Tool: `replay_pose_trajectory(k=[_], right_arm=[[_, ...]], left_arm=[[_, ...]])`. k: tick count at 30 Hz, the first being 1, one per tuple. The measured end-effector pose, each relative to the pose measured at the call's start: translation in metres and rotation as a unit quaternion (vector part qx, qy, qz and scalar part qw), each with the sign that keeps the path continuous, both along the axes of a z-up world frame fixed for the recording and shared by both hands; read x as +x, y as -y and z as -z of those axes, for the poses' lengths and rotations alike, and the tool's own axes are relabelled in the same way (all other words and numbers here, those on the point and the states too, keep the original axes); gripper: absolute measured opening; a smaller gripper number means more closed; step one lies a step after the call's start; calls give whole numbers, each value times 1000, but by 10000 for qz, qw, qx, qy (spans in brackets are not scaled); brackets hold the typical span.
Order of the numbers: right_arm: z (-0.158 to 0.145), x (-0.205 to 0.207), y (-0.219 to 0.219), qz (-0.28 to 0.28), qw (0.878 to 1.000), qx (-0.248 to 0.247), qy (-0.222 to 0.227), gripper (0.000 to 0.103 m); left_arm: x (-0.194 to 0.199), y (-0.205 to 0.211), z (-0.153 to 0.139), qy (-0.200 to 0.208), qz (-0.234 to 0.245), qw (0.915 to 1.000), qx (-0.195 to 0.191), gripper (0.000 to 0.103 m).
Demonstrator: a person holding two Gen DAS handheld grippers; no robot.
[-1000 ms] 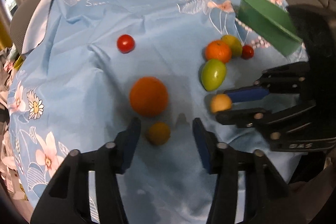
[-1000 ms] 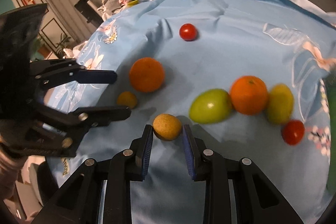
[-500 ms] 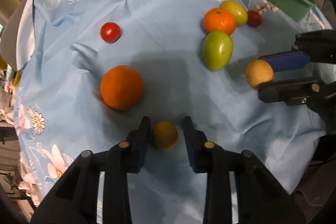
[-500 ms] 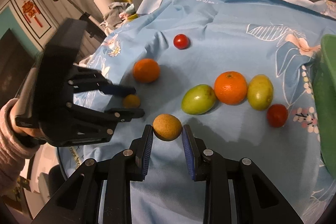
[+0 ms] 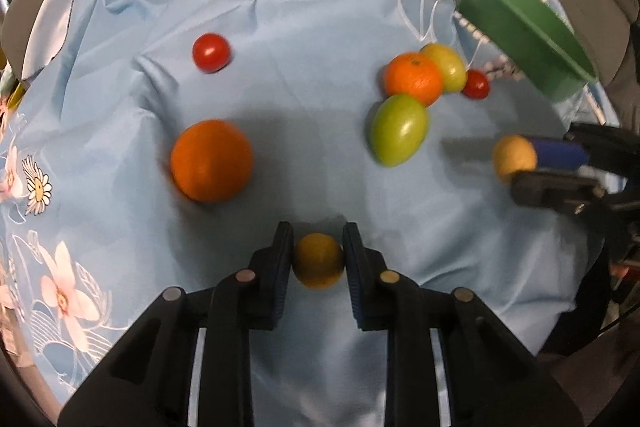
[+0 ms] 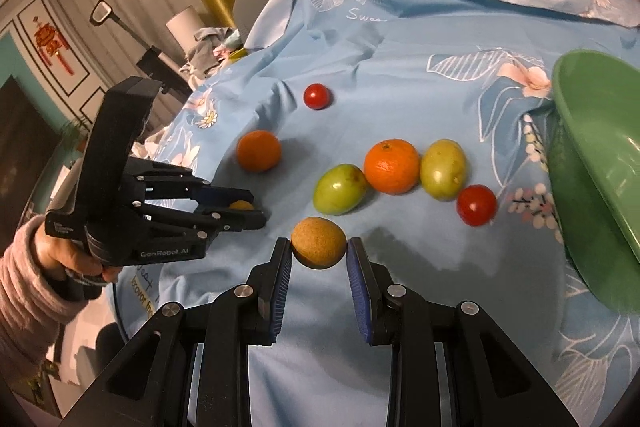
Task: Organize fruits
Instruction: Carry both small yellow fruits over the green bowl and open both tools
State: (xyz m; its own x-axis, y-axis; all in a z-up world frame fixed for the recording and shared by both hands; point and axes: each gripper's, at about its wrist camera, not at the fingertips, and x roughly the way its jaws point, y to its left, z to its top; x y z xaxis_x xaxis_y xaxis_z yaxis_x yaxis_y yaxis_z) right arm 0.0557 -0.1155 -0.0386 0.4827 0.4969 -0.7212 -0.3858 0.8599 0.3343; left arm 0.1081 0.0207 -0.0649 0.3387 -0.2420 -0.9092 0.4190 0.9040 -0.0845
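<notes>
A small yellow-orange fruit (image 5: 319,259) sits pinched between black fingers; a rough tan round fruit (image 6: 318,242) likewise. On the blue cloth lie two oranges (image 6: 258,151) (image 6: 392,166), two green fruits (image 6: 340,189) (image 6: 443,169), two red tomatoes (image 6: 317,96) (image 6: 477,205), near a green bowl (image 6: 600,163).

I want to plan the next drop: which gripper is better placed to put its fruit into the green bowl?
The right gripper. Its tan fruit is held close beside the green bowl, while the left gripper holds its yellow fruit farther away, across the cloth.

Count: 2 oranges (image 6: 258,150) (image 6: 392,166), 2 red tomatoes (image 6: 317,96) (image 6: 476,205), 2 green fruits (image 6: 340,189) (image 6: 443,169), 2 small yellow-brown fruits (image 6: 318,242) (image 5: 319,259), 1 green bowl (image 6: 600,163), 1 blue floral cloth (image 6: 400,59).
</notes>
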Motion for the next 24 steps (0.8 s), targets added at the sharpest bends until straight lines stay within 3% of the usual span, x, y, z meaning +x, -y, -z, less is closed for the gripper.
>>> replay_pose_trajectory(k=[13,24], right_arm=[[-18,-21,22,245,9993,117,274,31],[-34,-35,50,594,9961,260,602,31]], left_arm=[[-35,46,-45,549,-40,9958,-733,25],[-43,80,-69,734,298,9932,-850,25]])
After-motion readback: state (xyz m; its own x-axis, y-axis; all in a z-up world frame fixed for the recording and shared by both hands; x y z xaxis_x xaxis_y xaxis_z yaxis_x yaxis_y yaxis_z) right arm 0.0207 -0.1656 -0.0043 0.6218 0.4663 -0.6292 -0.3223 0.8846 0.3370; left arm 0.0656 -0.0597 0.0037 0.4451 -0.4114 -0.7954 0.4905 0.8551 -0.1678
